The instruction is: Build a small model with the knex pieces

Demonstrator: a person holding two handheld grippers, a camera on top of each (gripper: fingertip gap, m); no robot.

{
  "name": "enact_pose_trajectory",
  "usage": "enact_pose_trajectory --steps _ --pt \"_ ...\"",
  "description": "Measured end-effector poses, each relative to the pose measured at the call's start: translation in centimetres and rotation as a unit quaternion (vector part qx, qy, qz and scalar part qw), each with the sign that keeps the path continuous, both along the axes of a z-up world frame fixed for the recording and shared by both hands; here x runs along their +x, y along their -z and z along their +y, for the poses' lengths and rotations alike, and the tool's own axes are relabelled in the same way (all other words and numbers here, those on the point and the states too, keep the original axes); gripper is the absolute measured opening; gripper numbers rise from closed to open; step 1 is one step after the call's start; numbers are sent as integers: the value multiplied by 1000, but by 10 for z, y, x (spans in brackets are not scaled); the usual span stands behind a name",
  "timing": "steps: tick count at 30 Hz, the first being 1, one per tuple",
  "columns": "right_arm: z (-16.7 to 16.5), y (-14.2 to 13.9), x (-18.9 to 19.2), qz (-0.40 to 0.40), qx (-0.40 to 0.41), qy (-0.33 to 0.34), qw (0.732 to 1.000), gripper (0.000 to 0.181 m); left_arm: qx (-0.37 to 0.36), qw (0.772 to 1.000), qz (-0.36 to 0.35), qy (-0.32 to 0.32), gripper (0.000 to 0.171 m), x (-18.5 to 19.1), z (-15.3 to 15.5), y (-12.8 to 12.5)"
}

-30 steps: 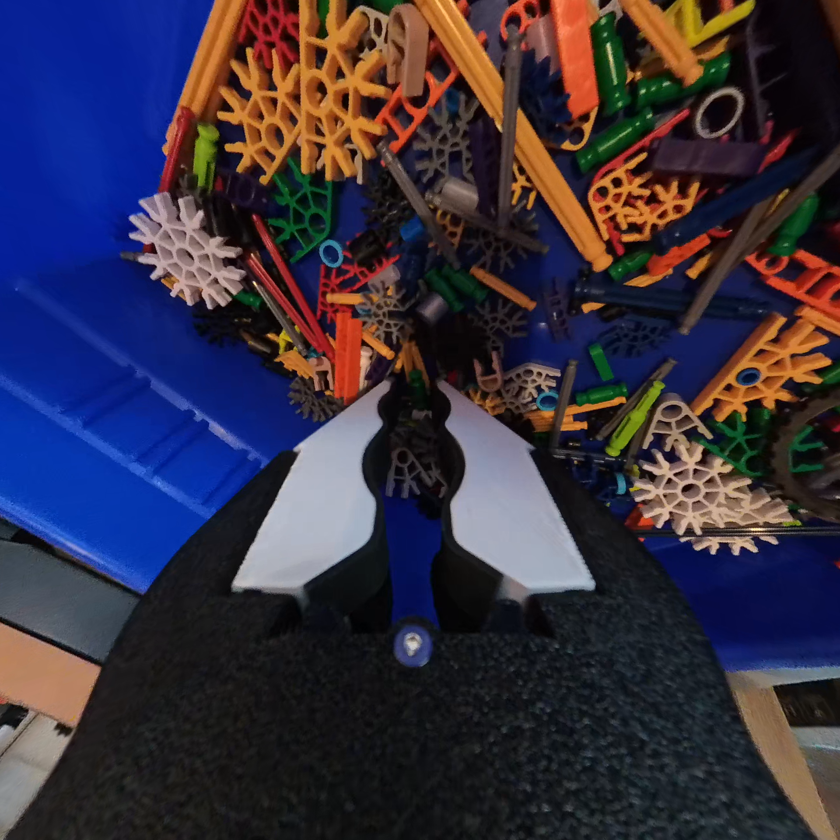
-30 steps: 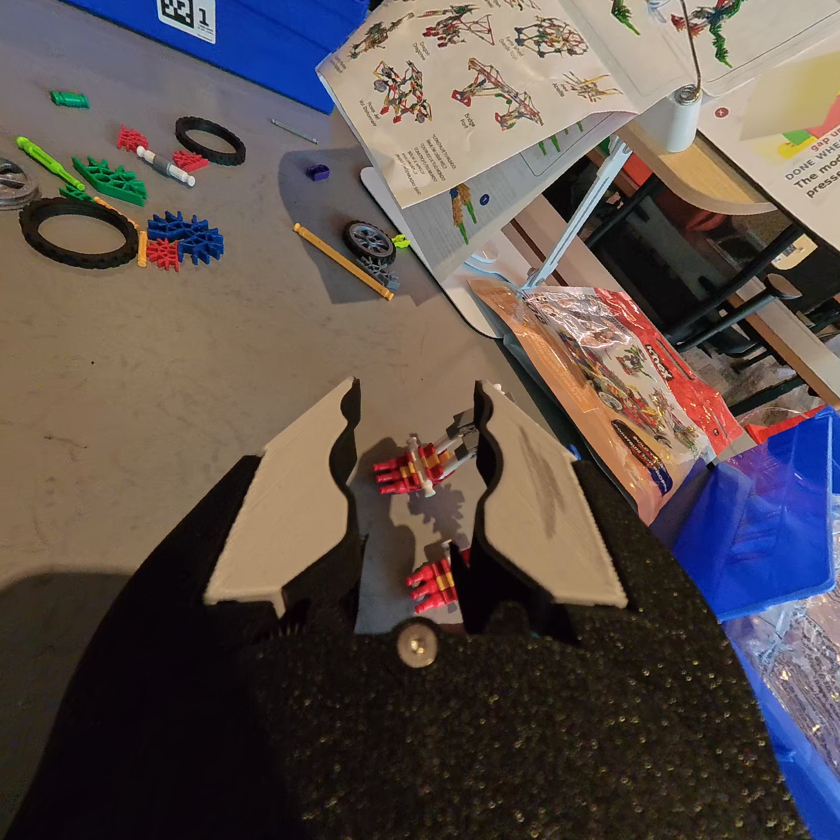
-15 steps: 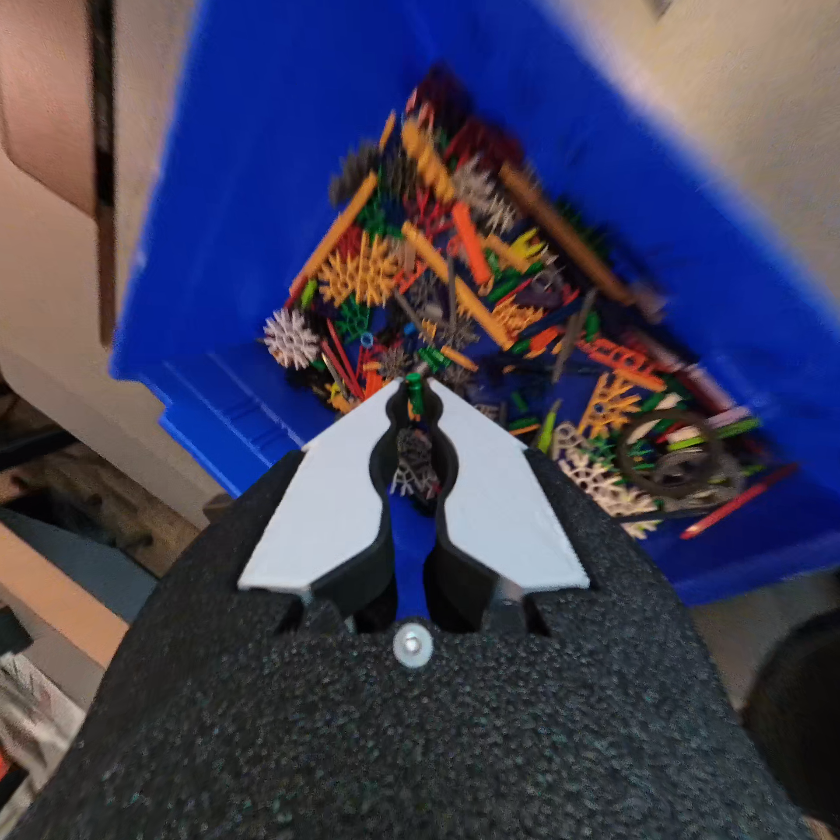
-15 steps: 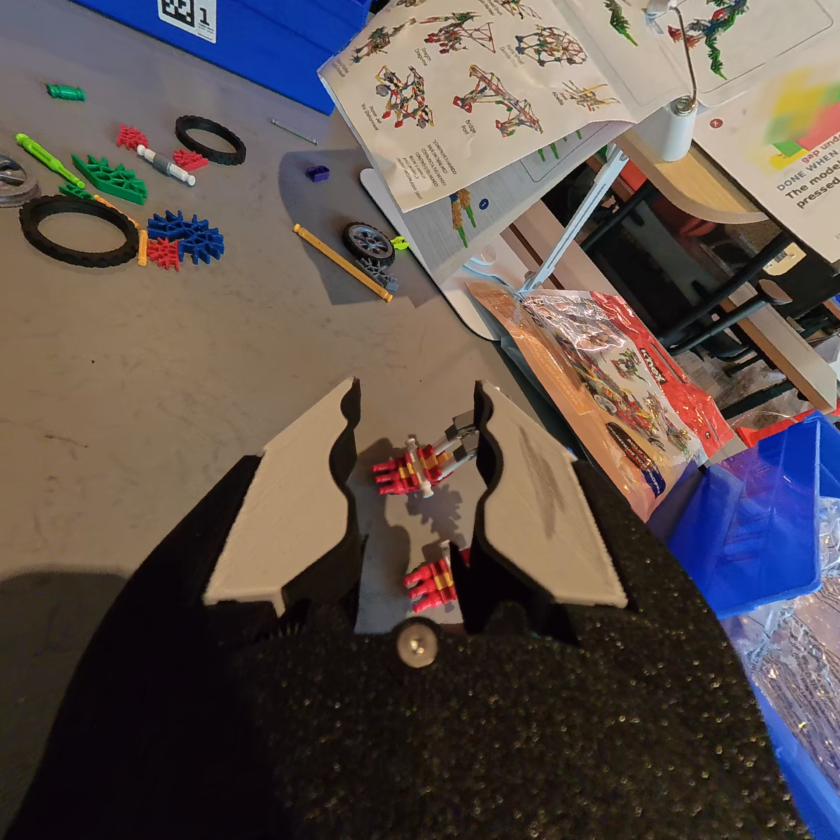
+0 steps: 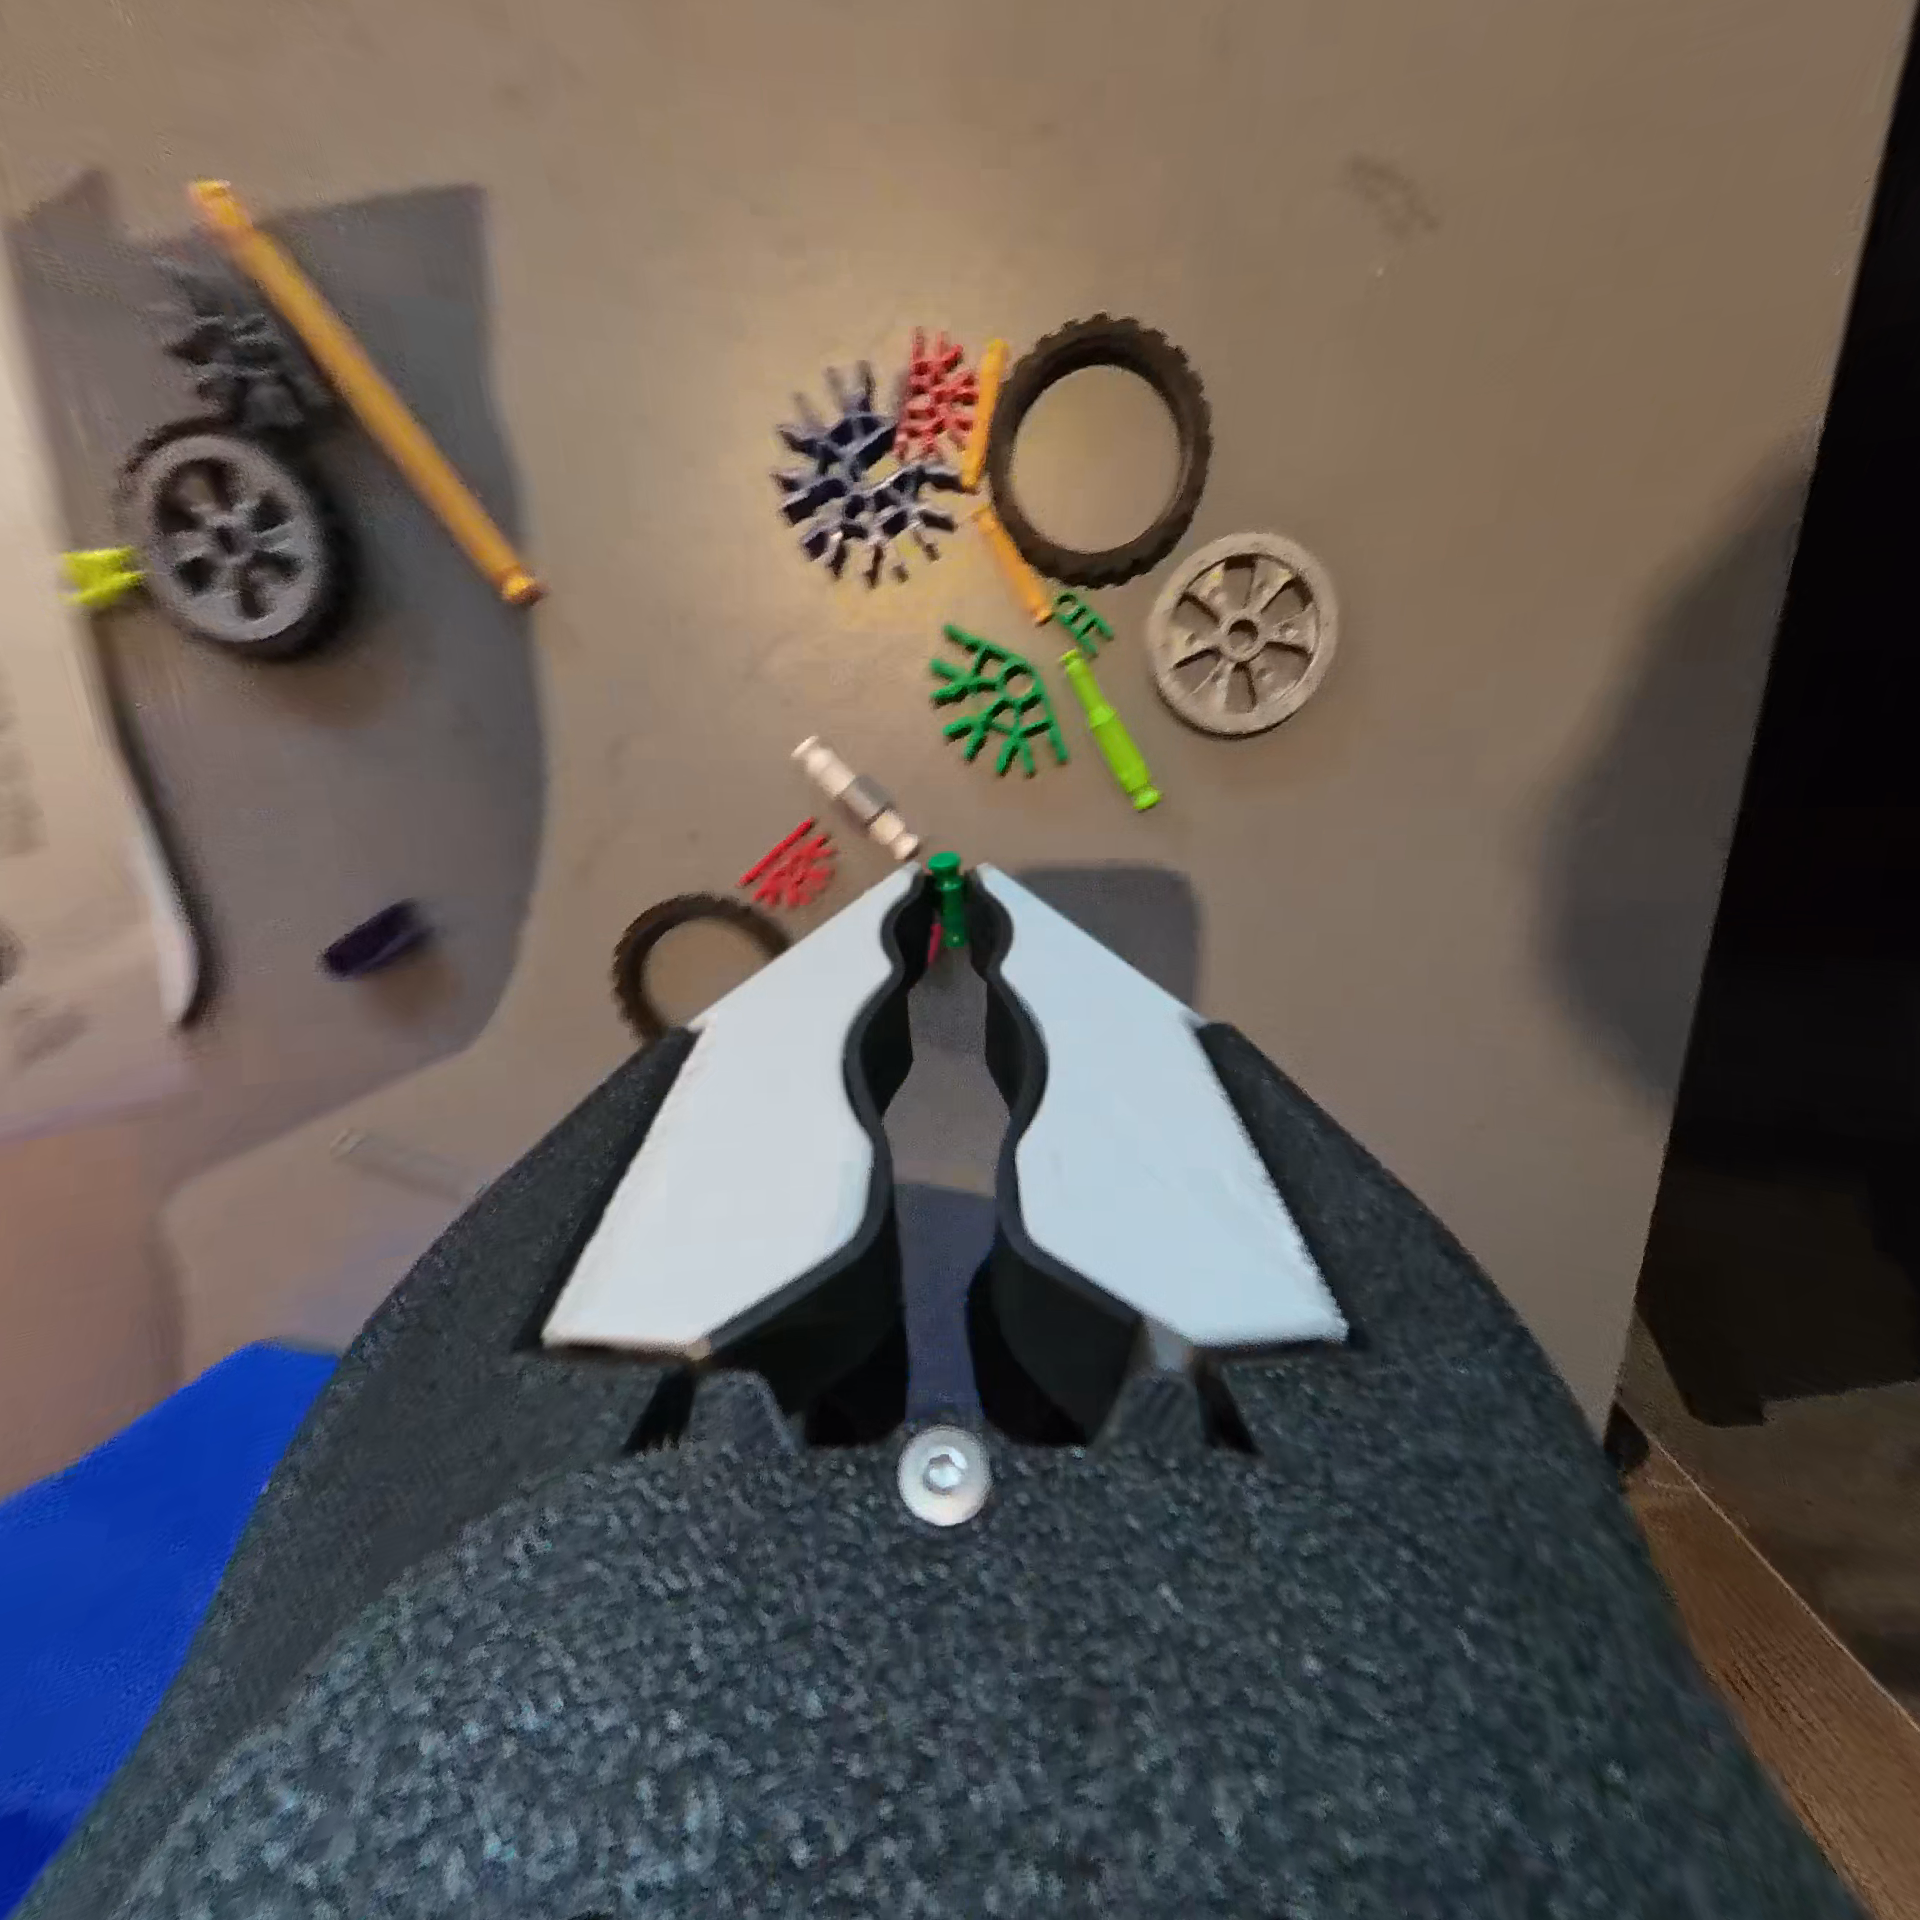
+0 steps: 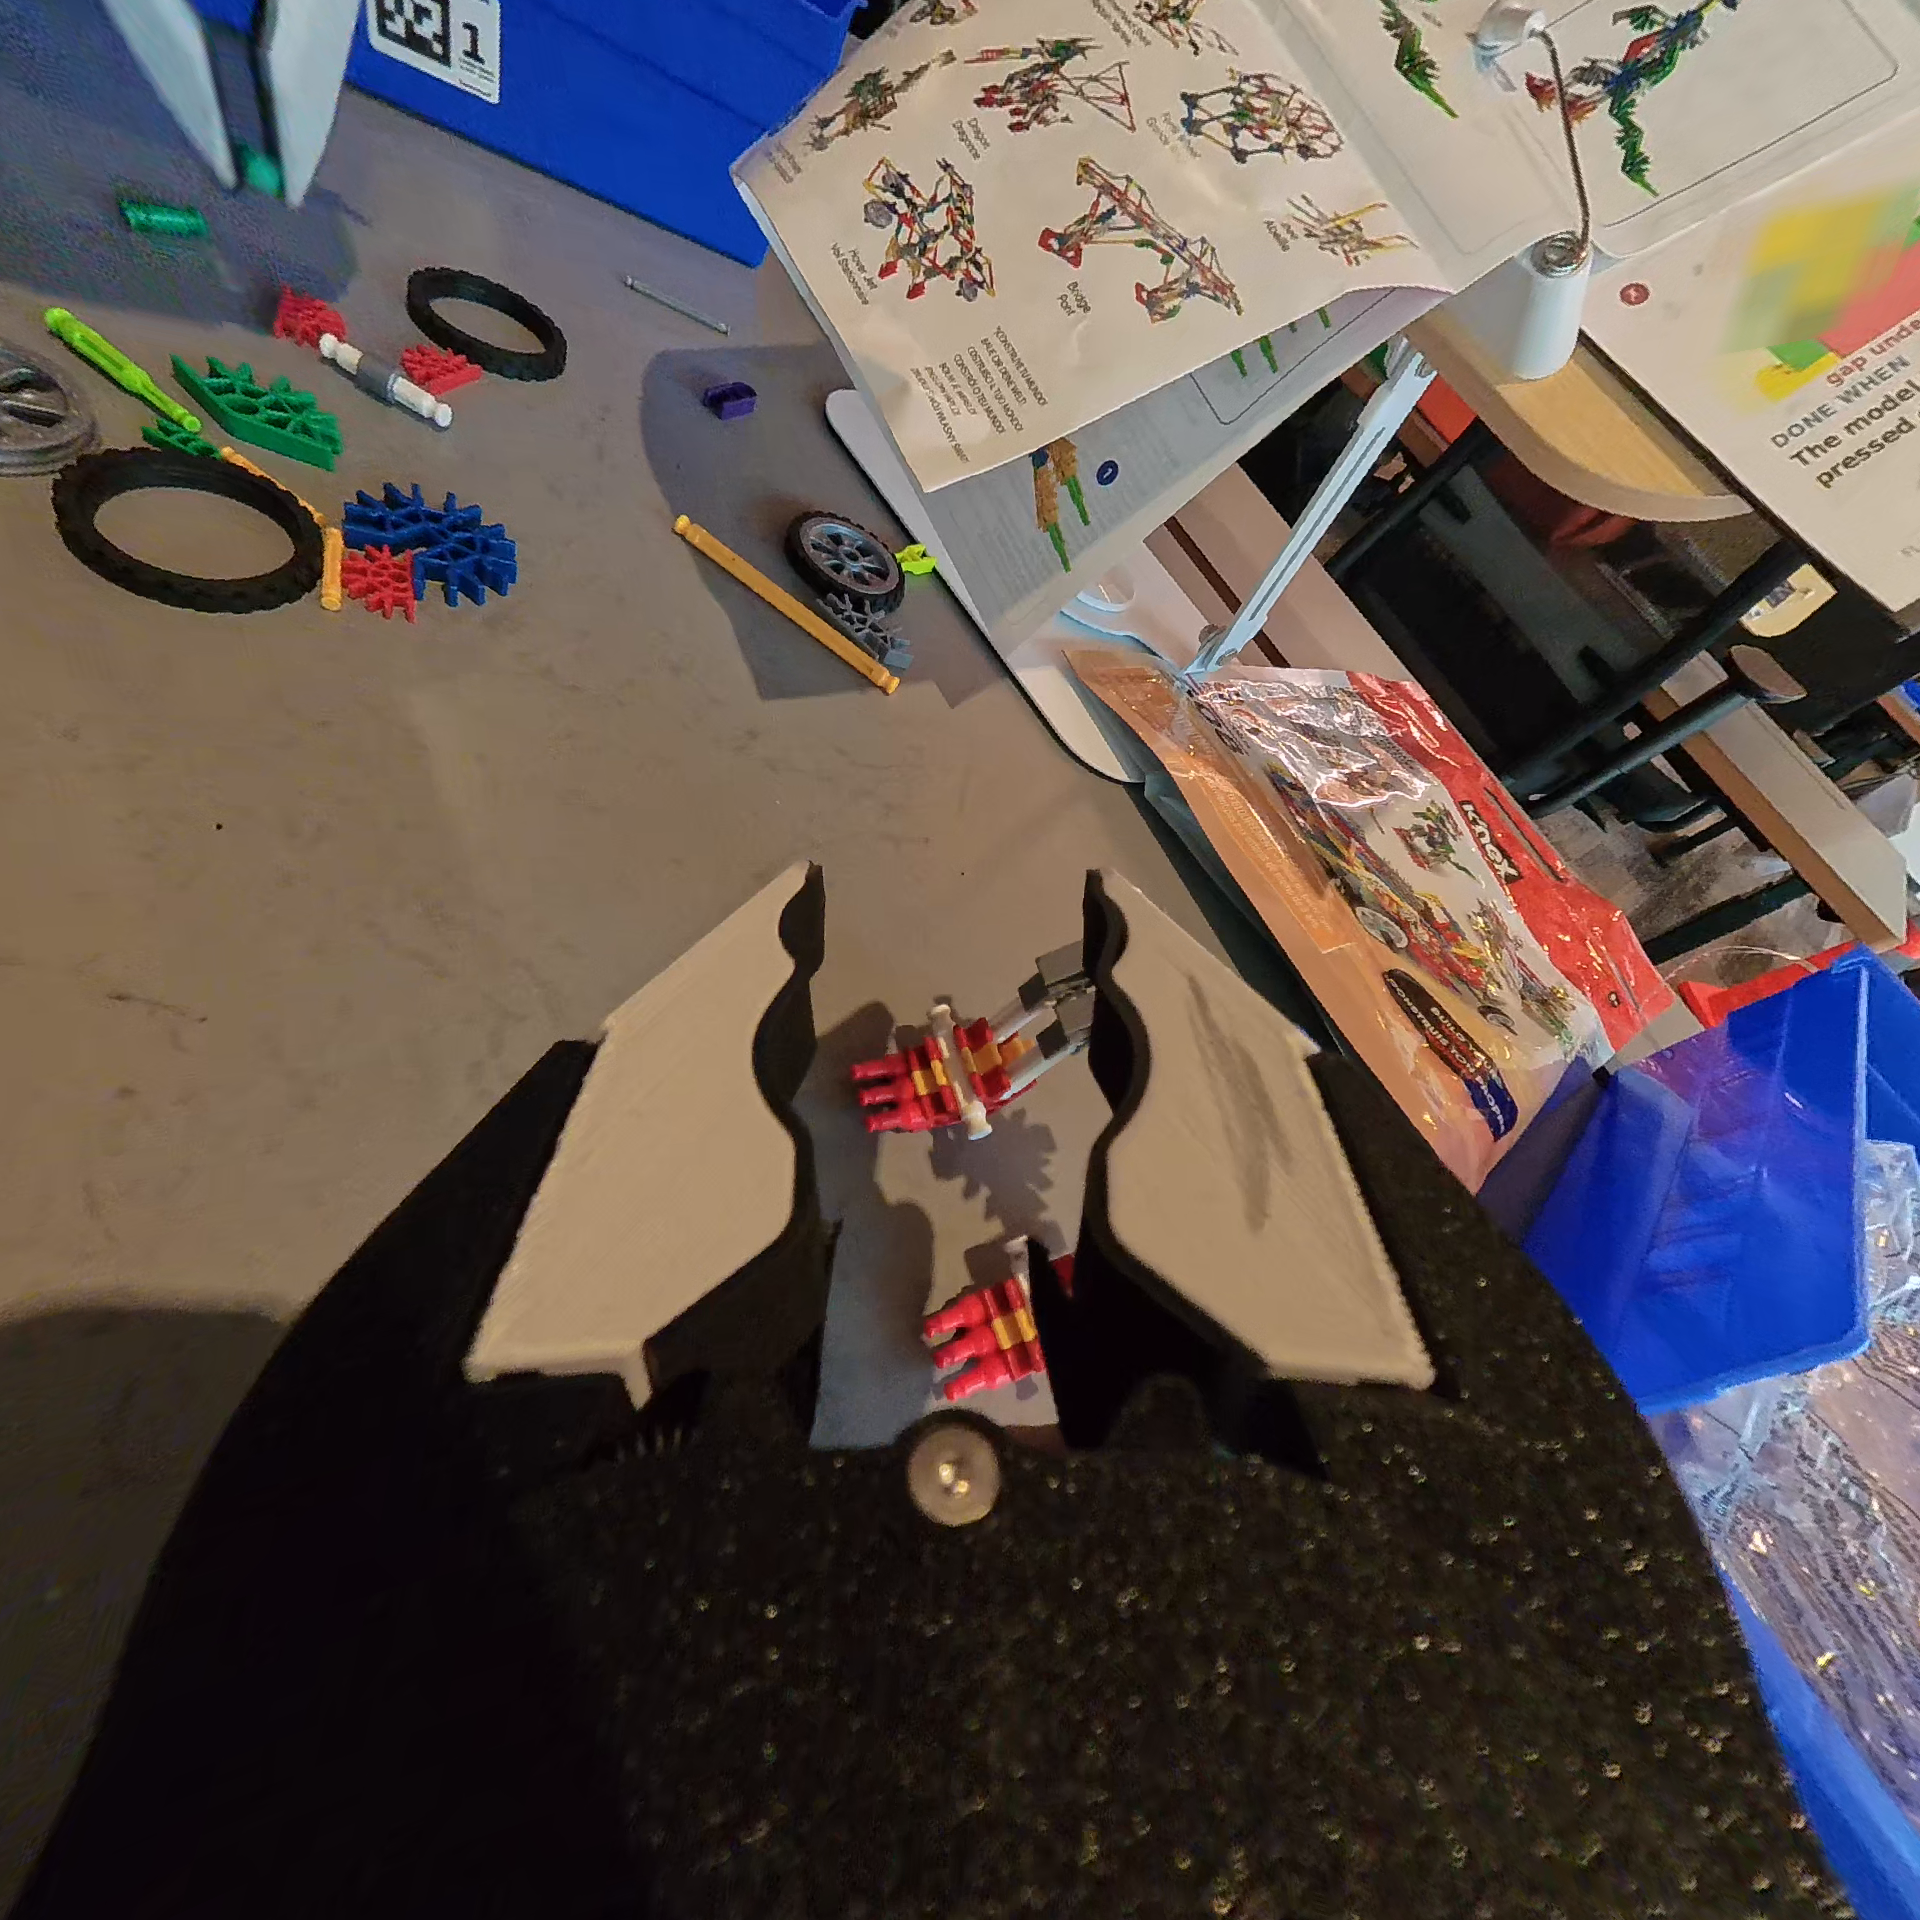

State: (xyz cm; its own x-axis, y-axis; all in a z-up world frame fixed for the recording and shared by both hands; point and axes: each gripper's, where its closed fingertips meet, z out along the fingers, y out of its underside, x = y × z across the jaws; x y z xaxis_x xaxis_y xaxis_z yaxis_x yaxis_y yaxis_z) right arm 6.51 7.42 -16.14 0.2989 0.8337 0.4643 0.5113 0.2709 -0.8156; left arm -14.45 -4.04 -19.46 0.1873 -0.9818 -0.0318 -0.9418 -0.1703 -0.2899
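The left gripper (image 5: 948,883), pinching a short dark-green plastic rod (image 5: 945,902), has left the blue bin and now hovers beside the small black rubber tyre ring (image 5: 694,961). The right gripper (image 6: 951,894) stays wide open, empty, over a red-and-yellow connector assembly (image 6: 951,1075).

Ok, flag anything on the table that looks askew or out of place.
Nothing damaged or spilled. The building-toy parts lie loose and scattered: a yellow rod rests slantwise against a small grey wheel, and the instruction sheet overhangs both. The left gripper pinches a short green rod.

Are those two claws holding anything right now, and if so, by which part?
The left claw pinches a small green rod at its tips, gripping the shaft with one end poking out. The right claw is open and holds nothing; a red and yellow assembly lies between its fingers.
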Motion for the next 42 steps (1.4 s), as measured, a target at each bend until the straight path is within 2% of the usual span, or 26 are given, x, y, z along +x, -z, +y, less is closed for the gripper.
enact_pose_trajectory --steps 3,8,11,14,18,22,26,29,33,36,42 --pt "-1 2 -1 -6 2 -1 1000 50 -19 1000 6 11 6 7 -5 17" --pt "-2 2 -1 -9 4 -2 1000 50 -29 999 -14 2 12 13 -7 23" --pt "-2 2 -1 -9 5 -2 1000 50 -22 999 -31 -11 17 13 -3 15" --pt "-1 2 -1 -9 5 -1 1000 50 5 998 -48 -32 18 3 6 -5" --pt "-1 2 -1 -11 6 -1 1000 50 66 992 -68 -86 18 -34 26 -50" --pt "-1 4 -1 -16 6 1 1000 50 119 978 -67 -159 17 -92 43 -90" --pt "-1 4 -2 -17 7 1 1000 50 148 961 -29 -234 17 -166 58 -106" --pt "-1 5 -2 -18 6 1 1000 50 138 951 0 -278 17 -212 62 -95" --pt "0 6 -1 -18 4 3 1000 50 114 943 34 -311 17 -252 64 -65" --pt "1 8 -2 -20 1 3 1000 50 103 941 62 -315 18 -267 64 -44" --pt "3 12 -1 -25 -5 5 1000 50 86 943 90 -308 17 -274 73 -15"
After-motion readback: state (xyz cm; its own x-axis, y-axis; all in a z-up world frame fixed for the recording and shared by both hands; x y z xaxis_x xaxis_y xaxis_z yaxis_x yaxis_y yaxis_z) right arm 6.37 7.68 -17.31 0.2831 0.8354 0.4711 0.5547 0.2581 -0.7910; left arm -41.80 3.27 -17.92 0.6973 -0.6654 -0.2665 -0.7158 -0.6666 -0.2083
